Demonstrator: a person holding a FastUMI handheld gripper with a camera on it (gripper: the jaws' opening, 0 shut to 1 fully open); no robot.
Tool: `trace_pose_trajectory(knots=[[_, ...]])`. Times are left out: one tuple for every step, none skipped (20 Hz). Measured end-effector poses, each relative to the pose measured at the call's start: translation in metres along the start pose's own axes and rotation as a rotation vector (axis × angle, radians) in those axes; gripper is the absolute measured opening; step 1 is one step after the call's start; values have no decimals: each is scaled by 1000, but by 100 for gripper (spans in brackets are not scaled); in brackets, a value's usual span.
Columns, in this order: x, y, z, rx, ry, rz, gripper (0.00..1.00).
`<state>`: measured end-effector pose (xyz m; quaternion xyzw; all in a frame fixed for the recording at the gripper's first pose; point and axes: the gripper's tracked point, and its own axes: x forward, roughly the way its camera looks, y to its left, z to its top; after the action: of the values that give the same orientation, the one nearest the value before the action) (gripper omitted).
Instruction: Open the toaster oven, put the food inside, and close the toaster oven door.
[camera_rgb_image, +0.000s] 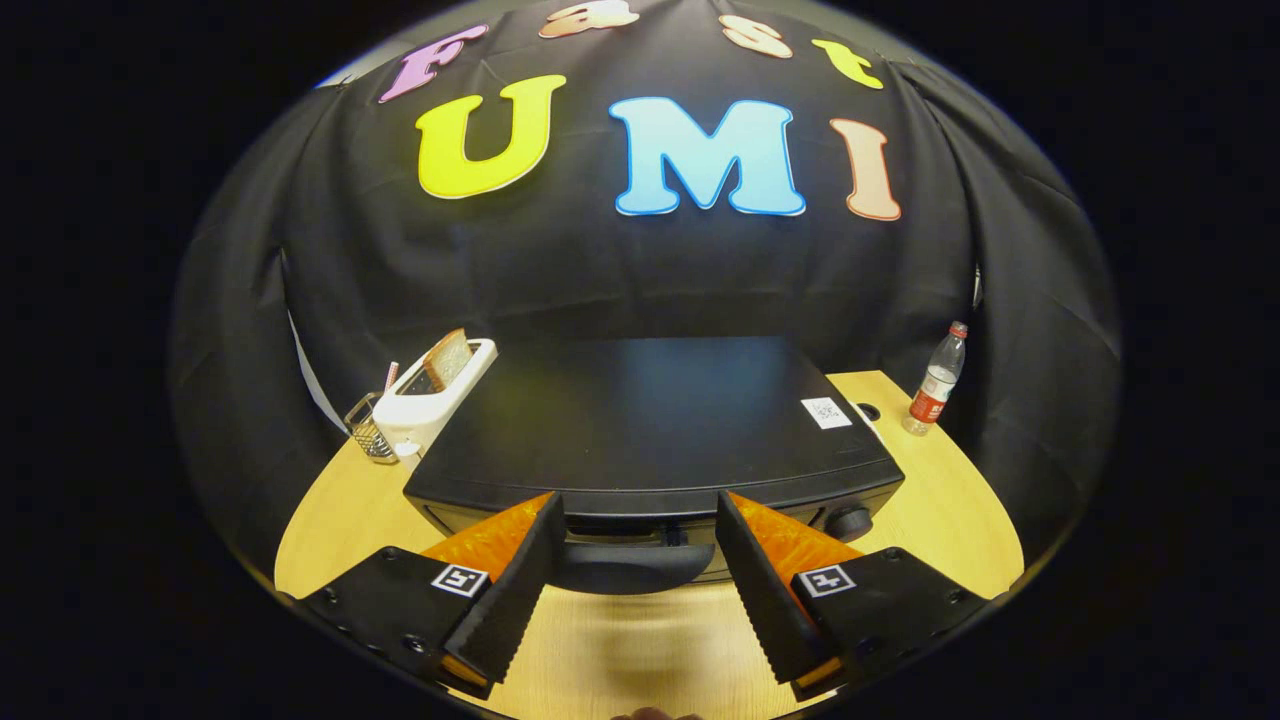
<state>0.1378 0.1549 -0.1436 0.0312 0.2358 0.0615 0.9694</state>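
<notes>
Jaws spread, gripper (640, 535) flanks black toaster oven (650, 420) handle (632, 565) (door shut).

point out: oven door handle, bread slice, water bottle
oven door handle (632, 566), gripper view, middle of the bar, between the open gripper (640, 590) fingers.
bread slice (449, 358), gripper view, its face.
water bottle (938, 383), gripper view, its label.

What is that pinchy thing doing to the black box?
A person is holding a gripper up to a black toaster oven on a wooden table. Its jaws are open, one on each side of the oven door's handle, and they have not squeezed it yet. The door looks closed. The food, a slice of bread, is waiting in a white toaster beside the oven.
</notes>
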Motion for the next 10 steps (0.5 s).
trace_pose_trajectory(knots=[[2, 1, -1, -9, 4, -4, 96], [3, 2, -2, -13, 9, -9, 97], [5, 2, -6, -15, 16, -8, 97], [8, 3, -7, -21, 23, -11, 97], [7, 4, -5, -21, 9, -11, 97], [7, 4, -7, -28, 12, -13, 97], [6, 5, -7, -32, 5, -14, 97], [7, 5, -7, -34, 11, -12, 97], [6, 5, -9, -31, 13, -11, 97], [6, 5, -9, -29, 20, -8, 97]])
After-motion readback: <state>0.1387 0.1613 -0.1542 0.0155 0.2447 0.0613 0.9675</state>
